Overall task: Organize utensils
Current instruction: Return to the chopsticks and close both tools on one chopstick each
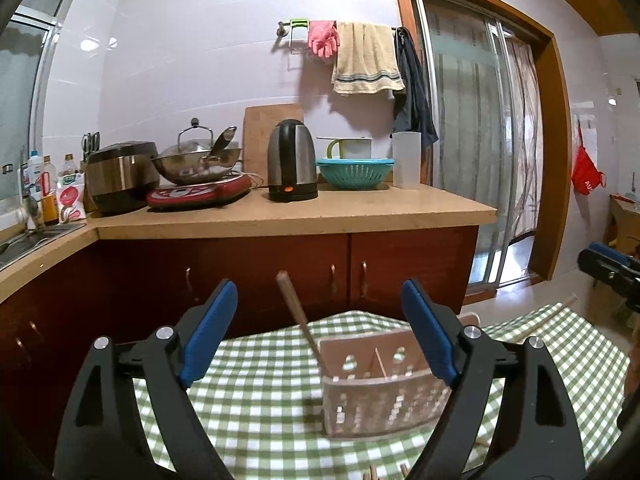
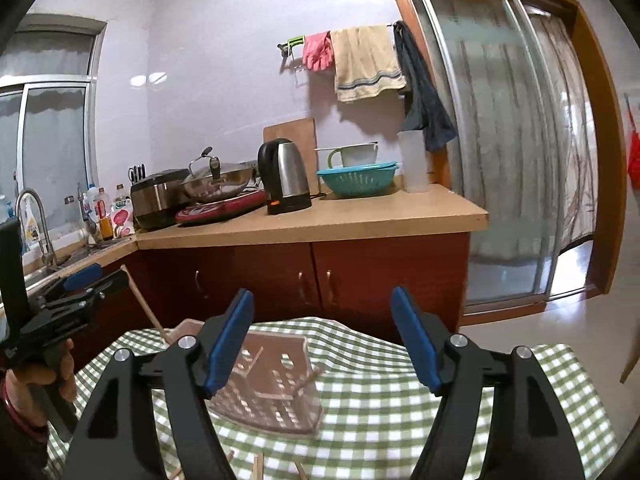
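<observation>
A pale perforated utensil holder [image 1: 380, 392] stands on a green checked tablecloth [image 1: 260, 400]. A wooden-handled utensil [image 1: 298, 312] leans out of its left compartment. My left gripper [image 1: 320, 332] is open and empty, its blue pads either side of the holder, above it. My right gripper [image 2: 322, 340] is open and empty above the same holder [image 2: 272, 392]. The left gripper also shows at the left of the right wrist view [image 2: 92, 280], next to the utensil's handle [image 2: 144, 304]. Loose wooden stick ends [image 2: 258, 464] lie at the near table edge.
A kitchen counter [image 1: 360, 208] behind the table carries a kettle [image 1: 292, 160], a wok [image 1: 196, 160], a rice cooker [image 1: 120, 176] and a teal colander [image 1: 354, 172]. Red cabinets [image 1: 320, 272] stand below. A sink [image 2: 40, 272] is at the left, a sliding glass door [image 2: 512, 160] at the right.
</observation>
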Demonstrator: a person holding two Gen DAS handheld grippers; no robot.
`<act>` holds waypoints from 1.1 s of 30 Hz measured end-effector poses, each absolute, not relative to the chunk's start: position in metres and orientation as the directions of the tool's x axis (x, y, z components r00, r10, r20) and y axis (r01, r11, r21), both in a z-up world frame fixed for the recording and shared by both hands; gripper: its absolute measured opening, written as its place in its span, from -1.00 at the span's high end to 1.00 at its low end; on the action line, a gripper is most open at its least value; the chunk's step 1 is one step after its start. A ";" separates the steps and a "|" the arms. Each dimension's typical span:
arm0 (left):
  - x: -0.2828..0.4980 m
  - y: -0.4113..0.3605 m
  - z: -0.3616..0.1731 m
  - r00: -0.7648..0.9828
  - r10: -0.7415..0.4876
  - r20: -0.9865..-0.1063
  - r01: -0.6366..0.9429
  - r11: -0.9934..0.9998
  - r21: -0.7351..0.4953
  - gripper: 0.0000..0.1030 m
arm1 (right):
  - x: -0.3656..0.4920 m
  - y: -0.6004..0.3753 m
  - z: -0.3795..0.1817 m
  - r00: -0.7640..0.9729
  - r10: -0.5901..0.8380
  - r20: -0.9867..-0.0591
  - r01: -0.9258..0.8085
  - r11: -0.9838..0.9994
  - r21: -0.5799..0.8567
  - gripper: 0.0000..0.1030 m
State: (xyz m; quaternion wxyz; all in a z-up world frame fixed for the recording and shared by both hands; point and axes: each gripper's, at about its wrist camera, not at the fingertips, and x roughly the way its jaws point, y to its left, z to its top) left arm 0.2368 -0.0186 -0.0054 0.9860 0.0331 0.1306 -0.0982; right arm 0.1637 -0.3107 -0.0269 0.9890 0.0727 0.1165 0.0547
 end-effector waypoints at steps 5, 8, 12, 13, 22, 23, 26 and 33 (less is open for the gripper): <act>0.206 -0.007 -0.014 0.941 -0.179 -0.287 0.191 0.982 0.012 -0.60 | 0.122 -0.308 -0.046 0.961 0.111 -0.252 -0.078 0.987 0.139 -0.35; 0.186 -0.002 -0.026 0.935 -0.166 -0.313 0.178 0.984 0.011 -0.60 | 0.104 -0.302 -0.067 0.950 0.112 -0.293 -0.079 0.989 0.123 -0.35; 0.159 0.000 -0.048 0.922 -0.157 -0.353 0.173 0.985 0.013 -0.60 | 0.084 -0.294 -0.100 0.930 0.114 -0.351 -0.083 0.991 0.103 -0.27; 0.152 0.001 -0.056 0.918 -0.152 -0.367 0.170 0.985 0.016 -0.60 | 0.081 -0.292 -0.107 0.924 0.119 -0.363 -0.086 0.991 0.106 -0.23; 0.103 0.016 -0.105 0.874 -0.126 -0.470 0.135 0.991 -0.014 -0.59 | 0.045 -0.275 -0.170 0.857 0.204 -0.474 -0.140 0.976 0.166 0.16; 0.098 0.018 -0.110 0.868 -0.121 -0.482 0.129 0.992 -0.017 -0.59 | 0.041 -0.271 -0.175 0.845 0.222 -0.487 -0.156 0.973 0.172 0.19; 0.086 0.023 -0.126 0.850 -0.109 -0.516 0.116 0.993 -0.020 -0.59 | 0.033 -0.258 -0.185 0.822 0.265 -0.504 -0.194 0.962 0.190 0.27; 0.066 0.028 -0.151 0.818 -0.098 -0.567 0.106 0.994 -0.020 -0.58 | 0.027 -0.222 -0.205 0.754 0.351 -0.555 -0.298 0.936 0.187 0.35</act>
